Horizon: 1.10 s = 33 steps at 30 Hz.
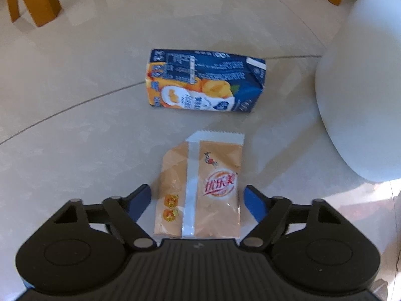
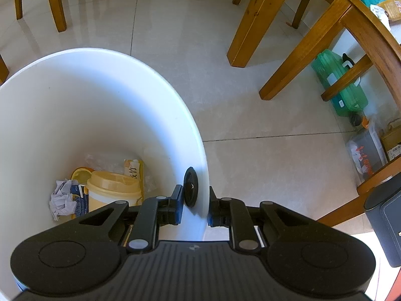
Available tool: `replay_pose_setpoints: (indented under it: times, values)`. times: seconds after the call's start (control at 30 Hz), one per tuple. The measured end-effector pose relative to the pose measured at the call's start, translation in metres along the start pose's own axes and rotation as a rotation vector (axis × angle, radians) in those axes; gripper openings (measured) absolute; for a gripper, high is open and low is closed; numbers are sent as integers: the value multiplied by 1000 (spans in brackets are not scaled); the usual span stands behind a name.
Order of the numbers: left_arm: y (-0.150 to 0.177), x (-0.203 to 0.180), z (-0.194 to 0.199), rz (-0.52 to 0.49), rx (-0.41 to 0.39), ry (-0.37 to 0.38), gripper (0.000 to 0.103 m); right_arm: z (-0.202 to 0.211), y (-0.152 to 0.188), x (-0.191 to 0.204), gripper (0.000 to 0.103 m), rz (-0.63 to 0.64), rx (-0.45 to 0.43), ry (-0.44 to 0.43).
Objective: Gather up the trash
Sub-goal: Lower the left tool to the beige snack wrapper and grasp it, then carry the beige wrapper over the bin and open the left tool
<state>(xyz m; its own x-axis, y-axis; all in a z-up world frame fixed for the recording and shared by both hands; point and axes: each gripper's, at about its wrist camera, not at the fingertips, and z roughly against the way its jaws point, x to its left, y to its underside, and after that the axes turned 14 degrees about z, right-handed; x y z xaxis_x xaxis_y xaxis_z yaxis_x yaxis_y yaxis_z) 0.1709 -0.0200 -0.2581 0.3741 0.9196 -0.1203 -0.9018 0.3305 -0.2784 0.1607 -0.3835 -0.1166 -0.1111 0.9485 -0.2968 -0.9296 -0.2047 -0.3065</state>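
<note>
Left wrist view: the left tool [image 1: 196,198] is spread wide, holding nothing, its 2 blue-padded fingers [image 1: 140,200] flanking the near end of a flat tan foil sachet with a pink logo [image 1: 200,188] lying on the beige tiled floor [image 1: 75,125]. Beyond the sachet lies a blue-and-orange juice carton [image 1: 203,80] on its side. Right wrist view: the right tool [image 2: 195,205] is clamped on the wall of a round white plastic bin [image 2: 100,95], 1 finger inside, 1 outside. Inside the bin sit a yellow cup [image 2: 112,190] and crumpled paper [image 2: 62,198].
</note>
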Motion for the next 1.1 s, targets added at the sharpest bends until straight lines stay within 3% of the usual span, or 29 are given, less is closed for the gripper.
replay_pose_setpoints:
  times: [0.13,0.5,0.67,0.8,0.83,1.1]
  values:
    - [1,4,3,7,2,5,66,-1,1,2,21,4,-2,4]
    - [11,7,30,7,29,24,66,-1,1,4,21,16,-5,14]
    - [12,-7,69,-57,41,45,66,-1,1,4,22,15,-4,17]
    - [-25,-14,105,-102,36,65,66,-1,1,2,21,7,-3,9]
    - [-23,-33,117,-110,34,69,66,-1,1,1,21,4,-3,5]
    - [-52,-68,192,-183,-37,141,66,0,3,-8,19,-48,-4,-49]
